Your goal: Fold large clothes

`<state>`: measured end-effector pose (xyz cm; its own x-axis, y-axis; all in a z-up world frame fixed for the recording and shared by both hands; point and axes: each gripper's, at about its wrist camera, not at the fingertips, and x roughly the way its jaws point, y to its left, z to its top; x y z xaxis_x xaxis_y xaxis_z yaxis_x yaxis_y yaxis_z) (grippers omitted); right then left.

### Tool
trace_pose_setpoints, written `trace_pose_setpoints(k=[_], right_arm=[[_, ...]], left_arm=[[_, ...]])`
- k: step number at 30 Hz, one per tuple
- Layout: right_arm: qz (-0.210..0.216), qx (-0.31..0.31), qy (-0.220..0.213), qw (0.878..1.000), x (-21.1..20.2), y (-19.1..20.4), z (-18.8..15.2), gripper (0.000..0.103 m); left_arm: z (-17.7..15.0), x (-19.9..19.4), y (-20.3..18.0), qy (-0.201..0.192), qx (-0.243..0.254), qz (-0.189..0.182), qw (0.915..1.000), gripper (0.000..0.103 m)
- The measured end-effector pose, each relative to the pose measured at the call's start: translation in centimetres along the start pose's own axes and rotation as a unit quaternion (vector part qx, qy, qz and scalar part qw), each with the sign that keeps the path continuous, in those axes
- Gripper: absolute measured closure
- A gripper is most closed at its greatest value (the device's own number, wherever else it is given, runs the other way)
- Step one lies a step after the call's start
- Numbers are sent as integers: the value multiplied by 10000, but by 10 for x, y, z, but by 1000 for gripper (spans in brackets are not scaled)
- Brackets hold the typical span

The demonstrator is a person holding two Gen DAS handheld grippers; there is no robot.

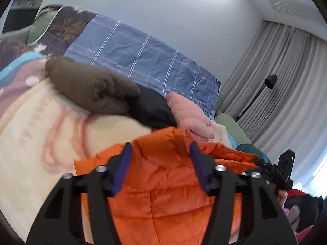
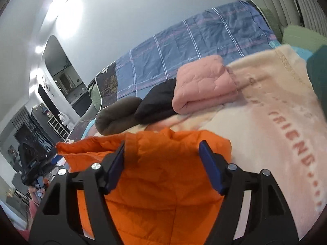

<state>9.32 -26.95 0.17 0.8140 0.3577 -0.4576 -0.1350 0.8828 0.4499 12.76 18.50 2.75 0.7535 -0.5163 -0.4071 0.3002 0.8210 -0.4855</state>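
An orange quilted jacket (image 1: 163, 183) lies on a cream blanket (image 1: 40, 132) on the bed, right under both grippers; it also shows in the right wrist view (image 2: 163, 173). My left gripper (image 1: 161, 149) is open, its blue fingers apart above the jacket's upper edge. My right gripper (image 2: 163, 149) is open too, its fingers spread over the jacket's other side. The right gripper's body shows at the right edge of the left wrist view (image 1: 273, 171), and the left one at the left edge of the right wrist view (image 2: 32, 163).
Three folded garments lie in a row behind the jacket: brown (image 1: 92, 87), black (image 1: 151, 110) and pink (image 1: 190, 114). They show again in the right wrist view: brown (image 2: 116, 116), black (image 2: 157, 104), pink (image 2: 204, 85). A blue checked duvet (image 1: 143, 57) lies along the wall. A floor lamp (image 1: 269, 81) and curtains stand at right.
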Motion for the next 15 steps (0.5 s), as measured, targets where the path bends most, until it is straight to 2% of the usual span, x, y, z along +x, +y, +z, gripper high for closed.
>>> trace_pose_setpoints(k=[3,7,11,15], right_arm=[[-223,-281,-5,9994,3,0,-1,28],[-98,-131,-91,9998,-1,-7,2,24],[150,-221,-347,9990,-18,-4,4,18],[383,-304,-577,9971,-36,-3,8,15]], left_arm=[[-1,6,-1,100,276,203,9994,33],[-4,15,6,296,338,339,9984,32],[-1,11,14,189,260,394,9987,32],[7,-1,16,-117,254,491,9984,32]])
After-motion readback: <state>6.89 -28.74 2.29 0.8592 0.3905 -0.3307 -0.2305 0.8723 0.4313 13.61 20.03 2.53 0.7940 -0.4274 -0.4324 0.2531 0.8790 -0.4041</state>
